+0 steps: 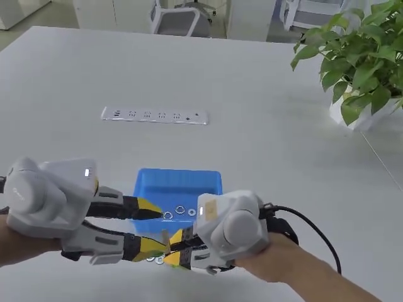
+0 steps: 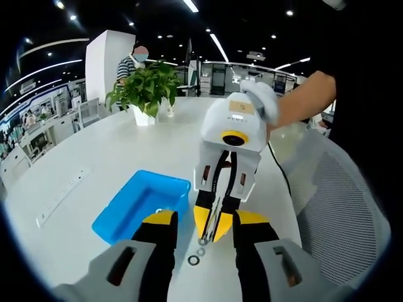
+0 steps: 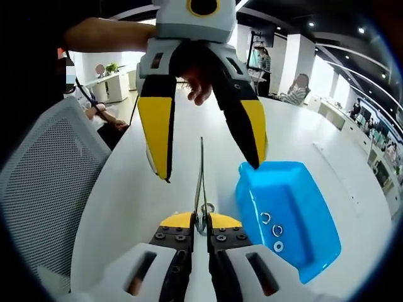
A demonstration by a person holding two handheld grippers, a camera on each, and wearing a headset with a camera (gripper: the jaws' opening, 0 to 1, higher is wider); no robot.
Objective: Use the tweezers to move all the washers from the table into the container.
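Left claw (image 1: 150, 226): jaws spread wide, nothing in them, low over the table (image 1: 252, 94), one tip close against the near corner of the container (image 1: 178, 182).

Loose washers (image 2: 194, 259): a few lie flat in a short line on the table, just beside the container's near edge and between my two claws. More washers (image 3: 272, 230) already lie inside the blue container.

Tweezers (image 3: 201, 176): thin, upright in the right gripper view, tips aimed at the loose washers. Can't tell if a washer is caught in the tips.

Right claw (image 3: 200, 221): pressed together on the tweezers' back end, facing the left claw.

My read of the step: picking the next washer off the table.
- Washers are thin and flat, so I'd slip one tip through the hole or under the rim
- Squeeze gently, as a hard pinch could flick it away
- Lift only enough to clear the container wall
- Keep the left claw open and clear of the tweezers' path, as it crowds the corner
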